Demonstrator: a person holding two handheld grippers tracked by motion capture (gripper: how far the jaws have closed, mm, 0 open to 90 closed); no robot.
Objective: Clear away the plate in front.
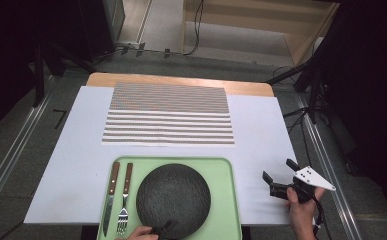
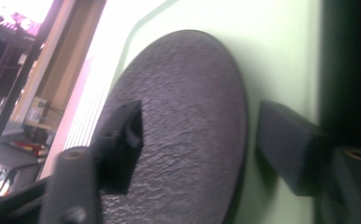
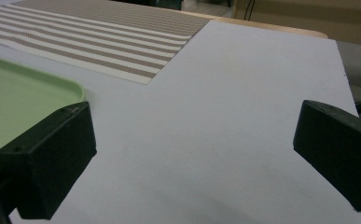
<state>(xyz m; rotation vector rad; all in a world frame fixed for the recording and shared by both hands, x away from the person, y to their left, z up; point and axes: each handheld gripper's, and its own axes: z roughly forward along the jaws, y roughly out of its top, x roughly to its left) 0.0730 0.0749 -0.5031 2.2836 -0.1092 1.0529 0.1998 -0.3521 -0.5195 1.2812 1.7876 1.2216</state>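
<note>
Plate (image 1: 173, 200): dark, round, flat in green tray (image 1: 226, 172) beside knife (image 1: 110, 197) and fork (image 1: 125, 200); left claw (image 2: 197, 140) apart, straddling its near rim, presumably for lifting; right claw (image 3: 192, 154) apart, idle over worktop (image 1: 261, 150).

The plate (image 1: 173, 200) is taking up most of the tray (image 1: 228, 170), leaving only thin green margins around it. The knife (image 1: 110, 197) and fork (image 1: 125, 199) are crowding the tray's left strip. The left gripper (image 1: 163, 229) is straddling the plate's near rim, jaws parted. Right of the tray, white table (image 1: 261, 140) is lying bare around the right gripper (image 1: 279, 176). The flat striped mat (image 1: 168, 114) is blocking nothing.
</note>
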